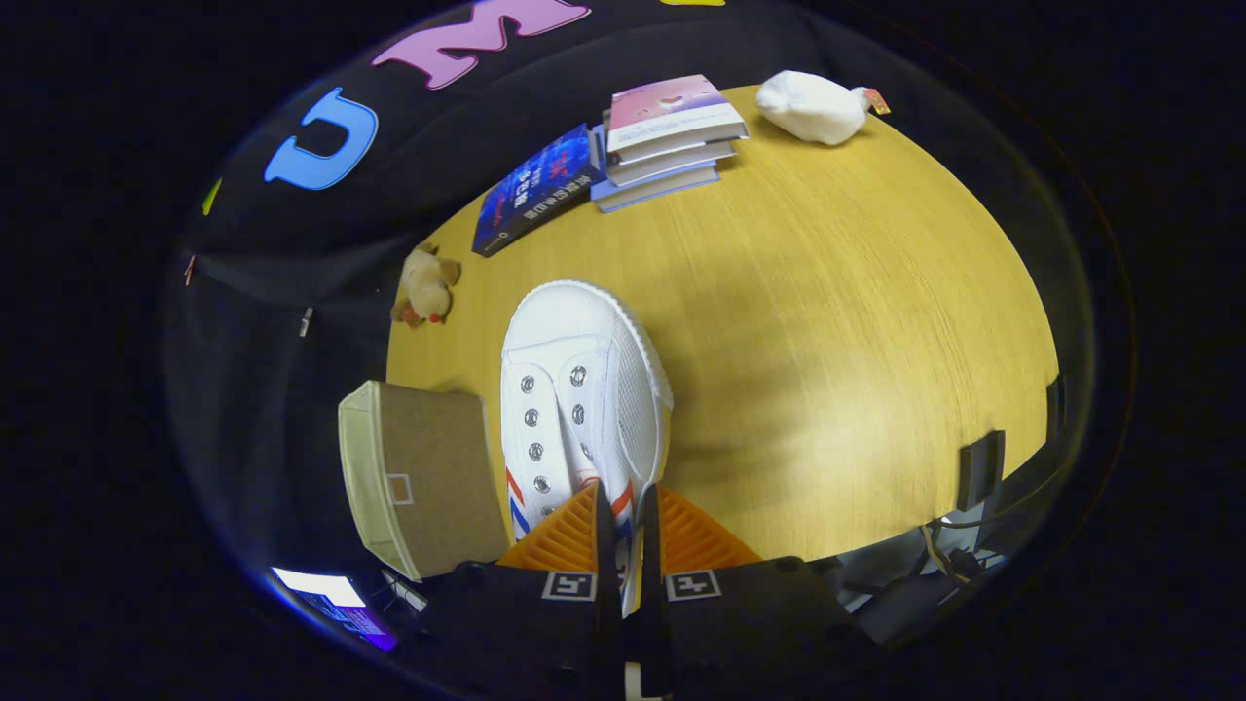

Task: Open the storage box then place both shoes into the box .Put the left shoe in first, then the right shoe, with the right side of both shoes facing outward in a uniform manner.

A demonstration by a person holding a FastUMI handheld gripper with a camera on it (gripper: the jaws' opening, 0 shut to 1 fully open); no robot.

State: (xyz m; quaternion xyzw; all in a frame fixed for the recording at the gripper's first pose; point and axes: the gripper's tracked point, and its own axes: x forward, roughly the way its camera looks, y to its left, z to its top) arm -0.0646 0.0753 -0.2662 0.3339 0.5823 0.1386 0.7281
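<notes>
Gripper (623,531) clamped the white shoe (582,409) by its side wall, lifting it above the worktop (827,321) for carrying toward the storage box (419,477) alongside.

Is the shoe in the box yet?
Out. The shoe hangs over the table, gripper shut on its side; box sits beside it.

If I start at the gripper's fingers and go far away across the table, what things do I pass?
Gripper, its fingers shut on the white shoe → small plush toy → dark blue book → stack of books → white plush toy at the table's far edge.
</notes>
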